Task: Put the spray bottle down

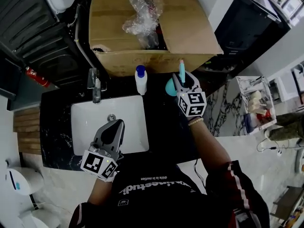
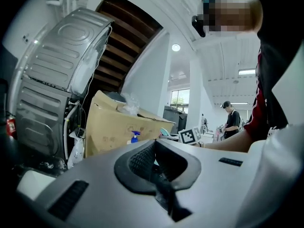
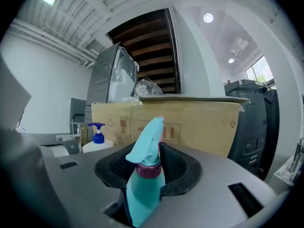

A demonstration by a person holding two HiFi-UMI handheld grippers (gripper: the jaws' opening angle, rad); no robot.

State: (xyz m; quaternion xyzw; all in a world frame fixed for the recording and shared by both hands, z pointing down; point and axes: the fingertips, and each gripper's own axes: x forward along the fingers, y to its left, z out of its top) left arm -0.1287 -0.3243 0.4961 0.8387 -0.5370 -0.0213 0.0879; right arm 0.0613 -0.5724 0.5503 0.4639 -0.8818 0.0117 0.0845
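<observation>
1. Counter, black stone; lies beneath the left gripper and the right gripper.
2. Cardboard box, open-topped, crumpled clear plastic inside; stands ahead of the right gripper, beyond its jaw tips.
3. Sink, white, set in the counter; directly below the left gripper.
4. Left gripper; jaws pressed together, nothing between them; well apart from the right gripper, on its left.
5. Right gripper; jaws pinching the spray bottle; pointed toward the box.
6. Spray bottle; teal, dark pink collar; upright between the right gripper's jaws, nozzle rising above them; whether its base meets the counter cannot be told.
7. Pump bottle, white, blue pump; just left of the right gripper, in front of the box.
8. Faucet, chrome; ahead of the left gripper, at the sink's far edge.
</observation>
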